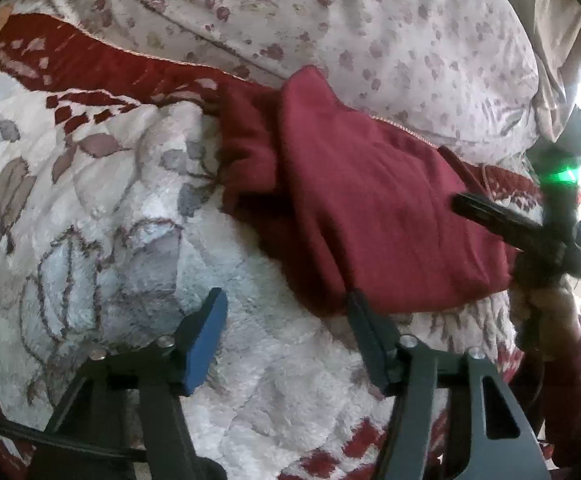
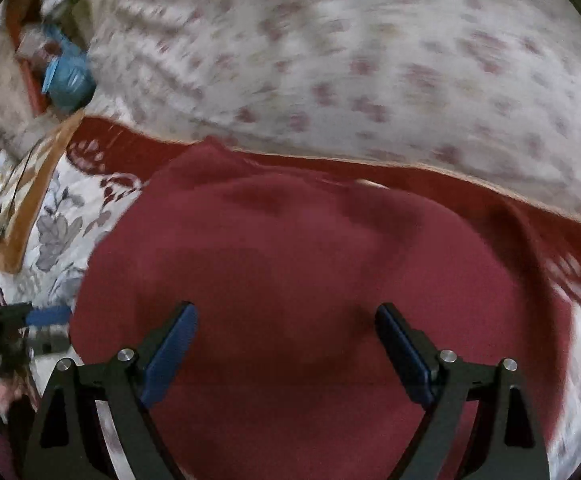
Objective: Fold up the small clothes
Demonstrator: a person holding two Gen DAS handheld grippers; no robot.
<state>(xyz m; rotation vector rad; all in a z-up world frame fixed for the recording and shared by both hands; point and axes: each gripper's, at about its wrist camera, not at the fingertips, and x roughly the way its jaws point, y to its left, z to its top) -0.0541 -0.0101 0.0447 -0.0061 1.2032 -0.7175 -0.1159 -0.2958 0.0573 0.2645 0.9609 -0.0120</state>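
A dark red small garment (image 1: pixel 362 200) lies folded over on a fluffy white blanket with grey flowers and red borders (image 1: pixel 130 216). My left gripper (image 1: pixel 286 300) is open and empty just in front of the garment's near edge, its right finger at the hem. In the right wrist view the same garment (image 2: pixel 290 248) fills the middle. My right gripper (image 2: pixel 286 312) is open and empty right above it. The right gripper also shows in the left wrist view (image 1: pixel 502 220) over the garment's right side.
A white pillow or duvet with small pink flowers (image 1: pixel 330 20) lies behind the garment. In the right wrist view a blue object (image 2: pixel 66 76) and clutter sit at the far left beyond the bed. The left gripper (image 2: pixel 46 316) shows at the left edge.
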